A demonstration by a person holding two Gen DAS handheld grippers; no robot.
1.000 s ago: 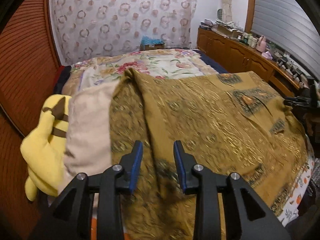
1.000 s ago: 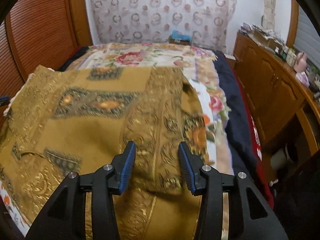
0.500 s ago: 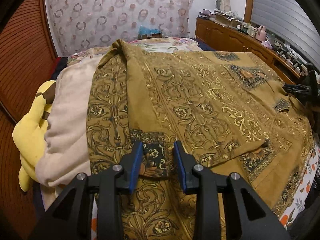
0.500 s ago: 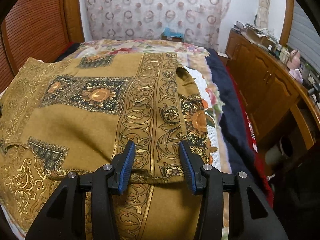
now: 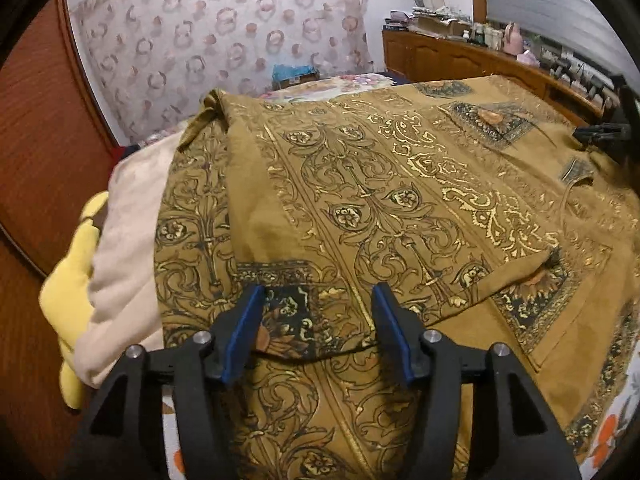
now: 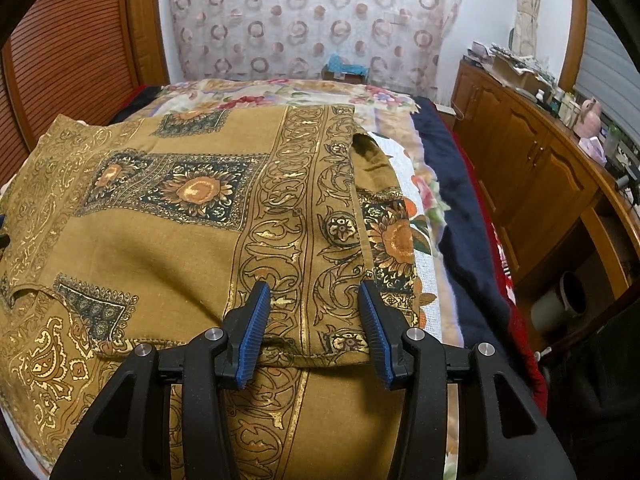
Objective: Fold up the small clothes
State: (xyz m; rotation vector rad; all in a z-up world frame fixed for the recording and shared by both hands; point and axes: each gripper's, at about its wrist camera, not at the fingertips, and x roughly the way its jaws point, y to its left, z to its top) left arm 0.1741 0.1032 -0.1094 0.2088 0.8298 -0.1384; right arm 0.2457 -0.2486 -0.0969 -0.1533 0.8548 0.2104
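A mustard-brown garment with gold and black floral print (image 5: 380,208) lies folded over on the bed, its upper layer's hem just in front of both grippers; it also fills the right wrist view (image 6: 192,232). My left gripper (image 5: 316,320) is open and empty, its jaws either side of the folded layer's near-left corner. My right gripper (image 6: 314,316) is open and empty over the near-right corner of the folded layer. The right gripper shows at the right edge of the left wrist view (image 5: 612,132).
A beige pillow (image 5: 128,264) and a yellow plush toy (image 5: 68,304) lie left of the garment. A floral bedspread (image 6: 280,94) covers the bed. A wooden cabinet (image 6: 532,168) with clutter runs along the right. A ribbed wooden headboard (image 6: 68,52) stands left.
Both grippers carried the garment's edge forward and laid it down as a fold. Both jaws have opened wider and let go of the cloth.
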